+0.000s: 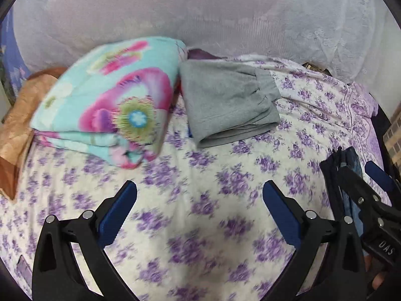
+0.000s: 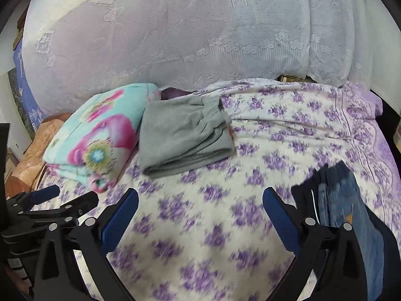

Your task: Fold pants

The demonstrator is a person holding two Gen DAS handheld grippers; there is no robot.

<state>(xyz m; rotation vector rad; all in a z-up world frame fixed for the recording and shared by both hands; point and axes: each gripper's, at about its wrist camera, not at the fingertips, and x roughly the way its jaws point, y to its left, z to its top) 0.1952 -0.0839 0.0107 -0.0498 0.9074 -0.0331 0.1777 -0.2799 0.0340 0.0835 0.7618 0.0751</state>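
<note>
Hovering above the floral bedsheet (image 1: 200,225), the left gripper (image 1: 199,193) is spreading its blue-padded fingers (image 1: 117,215) wide apart, gripping nothing and touching nothing. Beside it, the right gripper (image 2: 200,195) is likewise standing fully released over the same purple-flowered sheet, its blue pads (image 2: 280,218) empty; from the left wrist view it is showing at the right edge (image 1: 363,175) with its fingers parted there too. Just to the right of the right gripper, a stack of dark navy cloth and blue denim jeans (image 2: 345,208) is lying at the near right of the bed, close by the right-hand finger, though whether the cloth is touching it is unclear through the blur. Farther out, a pair of grey pants (image 1: 225,100) is lying folded on the sheet, its gathered waistband turned to the right. Touching its left edge, a folded turquoise blanket with pink flowers (image 1: 107,102) is resting, and a tan pillow (image 1: 22,115) is sitting beyond that. A white lace curtain (image 2: 200,25) is hanging behind the bed.
</note>
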